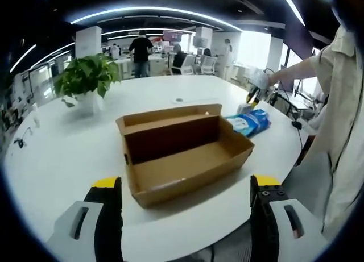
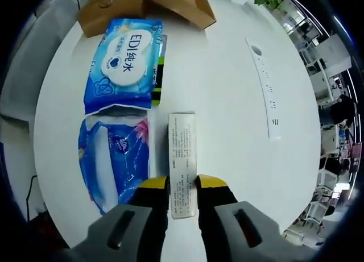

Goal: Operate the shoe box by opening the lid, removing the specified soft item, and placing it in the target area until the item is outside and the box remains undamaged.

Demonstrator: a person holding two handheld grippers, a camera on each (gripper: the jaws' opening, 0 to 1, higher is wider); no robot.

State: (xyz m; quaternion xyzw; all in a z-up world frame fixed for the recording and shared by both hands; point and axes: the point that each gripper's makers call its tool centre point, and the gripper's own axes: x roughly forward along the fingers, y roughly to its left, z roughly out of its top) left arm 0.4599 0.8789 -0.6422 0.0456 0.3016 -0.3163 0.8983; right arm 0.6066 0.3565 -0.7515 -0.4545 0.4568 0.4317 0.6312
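Left gripper view: we hold the left gripper (image 1: 186, 188) with jaws apart before the open shoe box (image 1: 181, 151) on the white counter (image 1: 57, 154); our right gripper (image 2: 182, 183) clamps a small white carton (image 2: 182, 162) beside two blue tissue packs (image 2: 116, 114)

The shoe box (image 2: 145, 6) runs off the top edge of the right gripper view. The print on the white carton (image 2: 182, 162) is too small to read. In the left gripper view, the box wall (image 1: 187, 159) hides part of the blue packs (image 1: 250, 123).
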